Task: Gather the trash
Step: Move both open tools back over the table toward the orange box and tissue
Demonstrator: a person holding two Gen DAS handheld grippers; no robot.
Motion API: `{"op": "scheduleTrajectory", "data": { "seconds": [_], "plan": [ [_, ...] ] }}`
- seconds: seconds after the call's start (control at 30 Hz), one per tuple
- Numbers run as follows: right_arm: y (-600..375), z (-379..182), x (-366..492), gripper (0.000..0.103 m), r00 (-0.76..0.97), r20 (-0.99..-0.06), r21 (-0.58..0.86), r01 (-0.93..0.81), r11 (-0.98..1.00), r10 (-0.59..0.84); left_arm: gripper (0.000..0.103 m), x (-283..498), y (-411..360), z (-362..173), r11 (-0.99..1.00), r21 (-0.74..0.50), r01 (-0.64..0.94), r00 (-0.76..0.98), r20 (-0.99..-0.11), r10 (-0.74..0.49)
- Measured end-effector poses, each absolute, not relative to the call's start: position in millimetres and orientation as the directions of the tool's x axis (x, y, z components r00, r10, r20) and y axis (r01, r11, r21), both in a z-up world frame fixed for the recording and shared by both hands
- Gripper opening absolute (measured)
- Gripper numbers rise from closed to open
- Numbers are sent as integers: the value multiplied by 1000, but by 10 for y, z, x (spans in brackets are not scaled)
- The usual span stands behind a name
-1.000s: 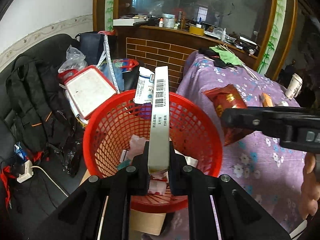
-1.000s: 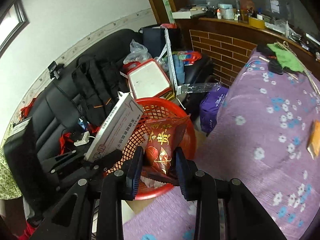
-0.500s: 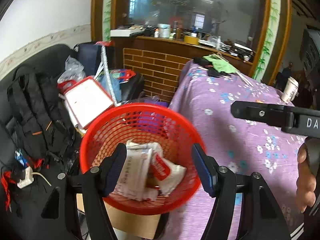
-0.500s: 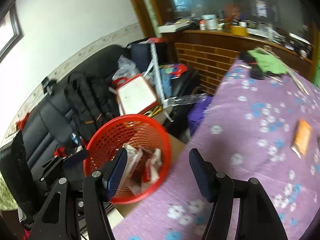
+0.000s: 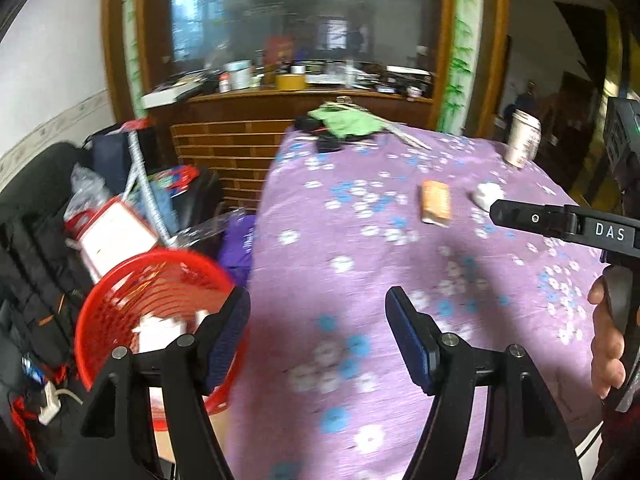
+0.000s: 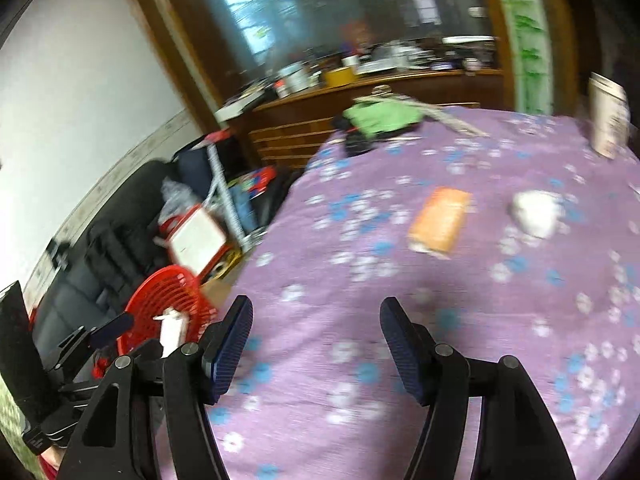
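A red mesh basket (image 5: 120, 300) with white packets in it stands left of the purple flowered table (image 5: 360, 272); it also shows in the right wrist view (image 6: 160, 304). An orange packet (image 5: 435, 202) (image 6: 440, 220), a crumpled white wad (image 5: 486, 194) (image 6: 536, 212) and a paper cup (image 5: 522, 142) (image 6: 608, 120) are on the table. My left gripper (image 5: 318, 320) is open and empty over the table's near left edge. My right gripper (image 6: 316, 328) is open and empty over the table; one finger of it (image 5: 560, 224) shows in the left wrist view.
A green cloth (image 5: 344, 122) and dark items lie at the table's far end. A black sofa with a backpack (image 5: 32, 264), bags and a white-and-red box (image 5: 114, 236) crowd the left. A brick-fronted counter (image 5: 240, 136) stands behind.
Both grippers opened and dropped the white box and the red packet into the basket. Both then swung right, from over the basket to over the table.
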State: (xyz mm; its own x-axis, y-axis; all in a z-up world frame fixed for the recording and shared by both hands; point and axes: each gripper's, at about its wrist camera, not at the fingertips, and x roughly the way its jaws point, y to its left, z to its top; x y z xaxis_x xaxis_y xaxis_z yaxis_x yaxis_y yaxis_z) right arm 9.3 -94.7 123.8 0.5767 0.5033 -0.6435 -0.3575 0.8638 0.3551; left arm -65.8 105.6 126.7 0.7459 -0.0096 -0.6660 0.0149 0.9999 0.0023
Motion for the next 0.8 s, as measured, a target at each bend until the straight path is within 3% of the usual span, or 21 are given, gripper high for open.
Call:
{"op": "scheduleTrajectory", "data": {
  "seconds": [0.4, 0.57, 0.8],
  "plan": [
    [-2196, 1195, 459, 79, 677, -641, 368, -144, 919, 363, 74, 30, -71, 1271, 985, 25, 172, 688, -719, -102],
    [-2574, 1099, 727, 87, 675, -666, 353, -88, 932, 316, 79, 370, -284, 1151, 978, 67, 196, 654, -753, -79],
    [-2868, 842, 1255, 87, 621, -713, 383, -42, 923, 325, 79, 964, -361, 913, 981, 35, 189, 592, -801, -86]
  ]
}}
